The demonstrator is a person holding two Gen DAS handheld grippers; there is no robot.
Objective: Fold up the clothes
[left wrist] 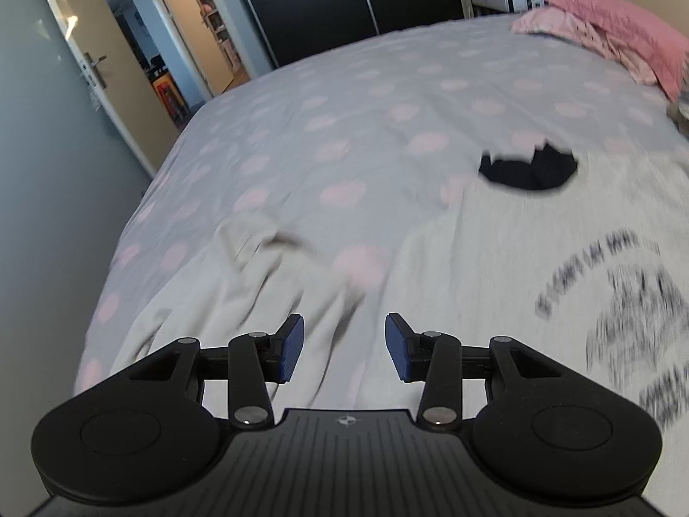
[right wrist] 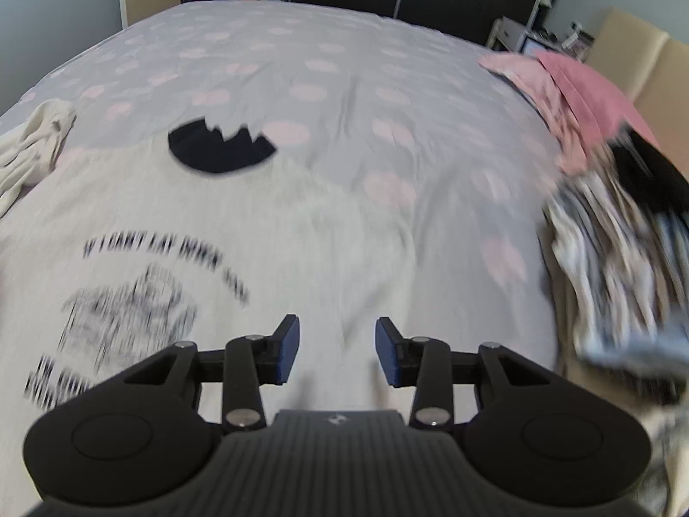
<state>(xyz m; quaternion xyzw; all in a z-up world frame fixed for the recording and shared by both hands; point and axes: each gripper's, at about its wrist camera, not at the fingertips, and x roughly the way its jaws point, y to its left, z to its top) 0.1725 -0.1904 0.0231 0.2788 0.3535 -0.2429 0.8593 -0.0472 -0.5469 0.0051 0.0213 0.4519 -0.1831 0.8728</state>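
Both grippers, left gripper (left wrist: 344, 347) and right gripper (right wrist: 337, 351), hang spread and empty over the white t-shirt (right wrist: 267, 232) on the bed (right wrist: 344, 43); next up, grab a sleeve to fold.

We see a pale grey T-shirt (right wrist: 301, 232) spread flat, front up, on the bed (right wrist: 327, 64). Its dark collar opening (right wrist: 219, 146) lies at the far end; a blurred black printed graphic (right wrist: 129, 301) with arched lettering covers the chest. One sleeve (left wrist: 267, 267) lies rumpled at the side.
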